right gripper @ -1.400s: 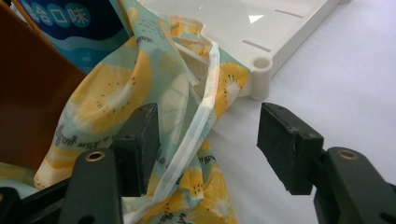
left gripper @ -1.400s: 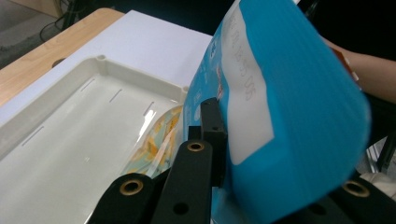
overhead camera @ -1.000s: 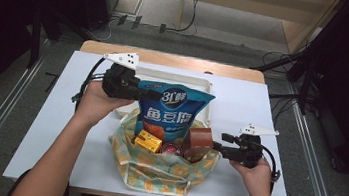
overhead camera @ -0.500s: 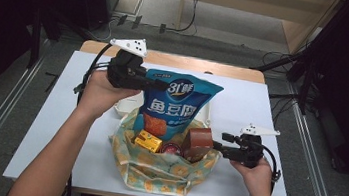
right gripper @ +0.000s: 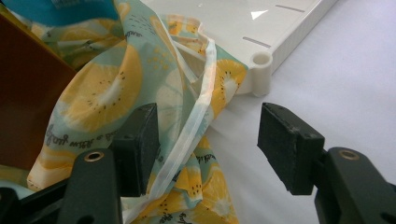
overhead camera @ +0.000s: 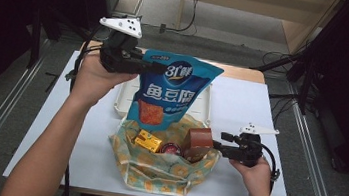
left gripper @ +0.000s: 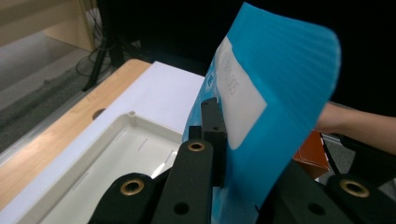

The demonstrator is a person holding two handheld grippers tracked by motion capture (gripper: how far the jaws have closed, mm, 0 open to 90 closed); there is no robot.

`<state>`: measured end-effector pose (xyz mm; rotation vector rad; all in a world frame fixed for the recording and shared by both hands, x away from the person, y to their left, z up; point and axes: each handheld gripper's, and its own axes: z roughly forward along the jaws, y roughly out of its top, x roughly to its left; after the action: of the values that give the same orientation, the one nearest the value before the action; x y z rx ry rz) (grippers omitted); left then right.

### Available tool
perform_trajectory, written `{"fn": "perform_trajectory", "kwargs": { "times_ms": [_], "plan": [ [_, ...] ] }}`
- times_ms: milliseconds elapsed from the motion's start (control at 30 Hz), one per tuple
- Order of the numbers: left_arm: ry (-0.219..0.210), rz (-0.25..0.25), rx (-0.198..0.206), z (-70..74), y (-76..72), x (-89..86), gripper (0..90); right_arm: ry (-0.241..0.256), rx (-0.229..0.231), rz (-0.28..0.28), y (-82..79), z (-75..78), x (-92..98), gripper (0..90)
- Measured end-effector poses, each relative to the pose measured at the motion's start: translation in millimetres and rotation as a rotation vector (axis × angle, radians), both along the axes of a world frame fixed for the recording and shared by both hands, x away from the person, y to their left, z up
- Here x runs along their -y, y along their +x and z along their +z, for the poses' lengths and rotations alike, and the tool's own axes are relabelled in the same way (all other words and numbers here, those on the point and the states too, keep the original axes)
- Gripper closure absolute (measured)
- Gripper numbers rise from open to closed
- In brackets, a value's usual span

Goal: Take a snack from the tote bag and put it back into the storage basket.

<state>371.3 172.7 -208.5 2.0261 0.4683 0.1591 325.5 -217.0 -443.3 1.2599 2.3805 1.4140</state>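
From the high view, the left hand-held gripper [overhead camera: 158, 67] is clamped on the upper left corner of the blue snack bag [overhead camera: 170, 91], which hangs in the air above the white tray [overhead camera: 124, 99] and the open fruit-print cloth bag [overhead camera: 164, 165]. A second ago the snack bag's lower end sat down among the goods in the cloth bag; now it has been raised and carried toward the far left, and its bottom edge is level with the cloth bag's mouth. The right hand-held gripper [overhead camera: 218, 145] sits at the cloth bag's right rim, beside the brown box [overhead camera: 198, 140], just as it did before. A yellow packet [overhead camera: 148, 141] and a dark round lid [overhead camera: 171, 149] lie inside the cloth bag.

In the left gripper view, the jaws are closed tight on the snack bag's [left gripper: 275, 107] edge, its pale back label facing the camera, with the tray [left gripper: 116, 158] on the white desk [left gripper: 159, 88] below.

In the right gripper view, the right hand-held gripper [right gripper: 208, 133] is wide open, holding nothing; its left jaw touches the cloth bag's [right gripper: 107, 98] fabric and the hem strip runs between the jaws. The tray's corner [right gripper: 261, 63] lies just beyond, on the desk [right gripper: 345, 79].
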Motion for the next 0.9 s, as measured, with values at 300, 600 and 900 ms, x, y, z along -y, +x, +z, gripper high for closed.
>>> {"fn": "perform_trajectory", "kwargs": {
  "times_ms": [300,600,900],
  "plan": [
    [-0.010,0.063,0.024,15.5,0.9,-25.6,90.0,-0.005,-0.004,0.006,-0.9,-0.7,-1.5,39.1],
    [0.013,0.111,0.027,13.4,0.1,-47.6,90.0,-0.003,-0.006,0.002,-2.3,-0.4,-0.5,39.1],
    [0.019,0.151,0.013,8.2,3.2,-62.7,90.0,-0.011,0.009,0.003,-1.8,-0.3,-1.2,39.1]
  ]
}}
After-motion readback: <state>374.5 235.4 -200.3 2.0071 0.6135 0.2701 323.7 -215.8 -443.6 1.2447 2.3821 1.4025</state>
